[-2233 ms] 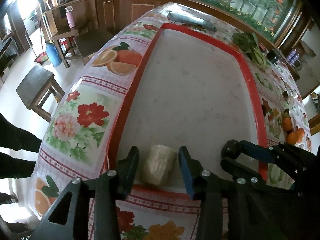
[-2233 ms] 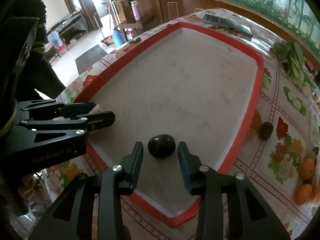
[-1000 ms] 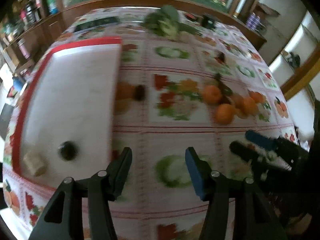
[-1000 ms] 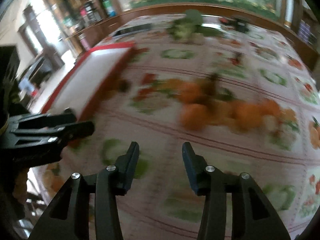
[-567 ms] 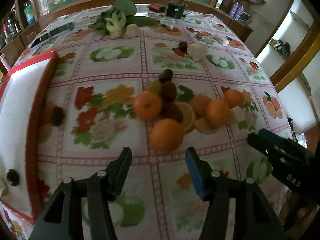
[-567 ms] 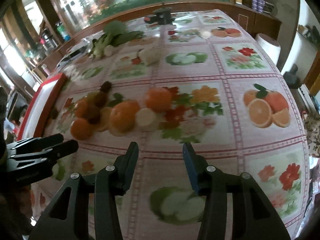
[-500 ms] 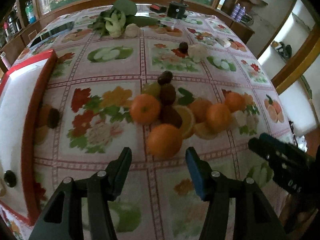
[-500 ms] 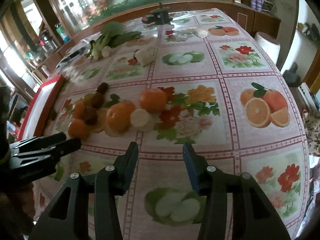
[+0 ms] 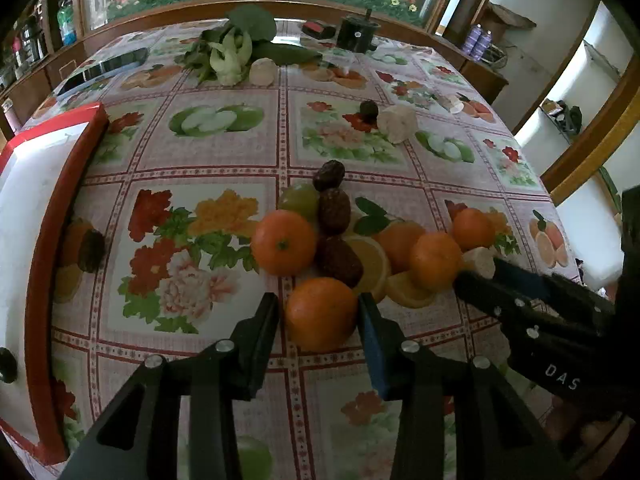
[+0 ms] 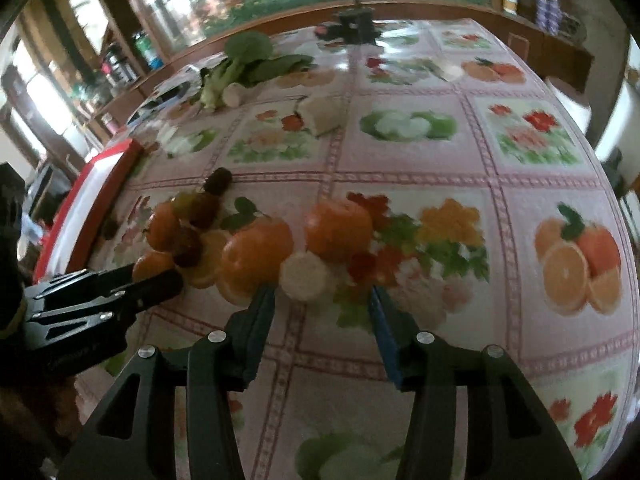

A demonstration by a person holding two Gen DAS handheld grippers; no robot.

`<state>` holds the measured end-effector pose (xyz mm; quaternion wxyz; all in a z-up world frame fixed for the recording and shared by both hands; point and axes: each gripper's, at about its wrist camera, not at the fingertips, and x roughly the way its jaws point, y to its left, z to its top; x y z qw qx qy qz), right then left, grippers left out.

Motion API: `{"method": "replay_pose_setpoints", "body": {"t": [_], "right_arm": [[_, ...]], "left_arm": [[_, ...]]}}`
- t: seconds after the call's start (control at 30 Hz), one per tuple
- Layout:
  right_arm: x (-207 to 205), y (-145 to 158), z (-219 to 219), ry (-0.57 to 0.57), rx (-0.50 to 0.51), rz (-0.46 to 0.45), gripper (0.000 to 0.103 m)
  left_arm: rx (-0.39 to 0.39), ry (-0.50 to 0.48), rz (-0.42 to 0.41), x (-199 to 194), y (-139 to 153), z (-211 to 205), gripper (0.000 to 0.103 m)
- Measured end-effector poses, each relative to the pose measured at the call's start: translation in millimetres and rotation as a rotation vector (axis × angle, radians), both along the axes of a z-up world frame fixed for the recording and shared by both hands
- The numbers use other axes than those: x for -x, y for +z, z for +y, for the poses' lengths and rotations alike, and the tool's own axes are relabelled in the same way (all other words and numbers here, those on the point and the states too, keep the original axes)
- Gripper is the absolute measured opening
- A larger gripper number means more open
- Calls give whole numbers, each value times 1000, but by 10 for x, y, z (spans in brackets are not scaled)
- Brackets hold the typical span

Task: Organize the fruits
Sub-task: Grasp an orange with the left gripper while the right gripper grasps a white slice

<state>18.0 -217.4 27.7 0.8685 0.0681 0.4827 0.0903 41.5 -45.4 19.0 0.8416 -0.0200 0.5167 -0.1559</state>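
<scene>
A pile of fruit lies on the flowered tablecloth: several oranges, dark brown fruits (image 9: 335, 208), a green fruit (image 9: 298, 199) and pale white chunks. My left gripper (image 9: 319, 314) is open with its fingers on either side of the nearest orange (image 9: 321, 314). My right gripper (image 10: 322, 298) is open just in front of a pale round chunk (image 10: 307, 276), beside two oranges (image 10: 258, 249) (image 10: 338, 229). The right gripper also shows at the right of the left wrist view (image 9: 520, 300). The red-rimmed white tray (image 9: 40, 240) lies at the left, with a dark fruit (image 9: 6, 365) in it.
Leafy greens (image 9: 236, 46) and a white chunk (image 9: 263, 71) lie at the far side. Another white chunk (image 9: 396, 123) and dark fruit (image 9: 368, 109) sit mid-table. A dark fruit (image 9: 91, 245) lies beside the tray rim. A black device (image 9: 356, 32) stands at the back. The table edge falls away right.
Both grippers left the tray, where they set down a white chunk and a dark fruit, and swung right to the fruit pile. They have since moved closer to the nearest orange and pale chunk.
</scene>
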Motion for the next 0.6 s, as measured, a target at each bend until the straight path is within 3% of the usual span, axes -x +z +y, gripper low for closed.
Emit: {"method": "replay_pose_setpoints", "body": {"t": [0.03,0.1,0.23,0.6], "right_arm": [[-4,26,22,5,20,-26,46],[-16,38,67,20,67,-40,26],[2,41,93,36,106,-49,26],[222,219,68,-2,56,-75,26]], "left_arm": [[2,-1,-2,-1,0,2,43],[13,-2,-7,-4,-2,11,40],[43,-12,-10,8,-5,39,38],[94,-31,34,183,20,205,38]]}}
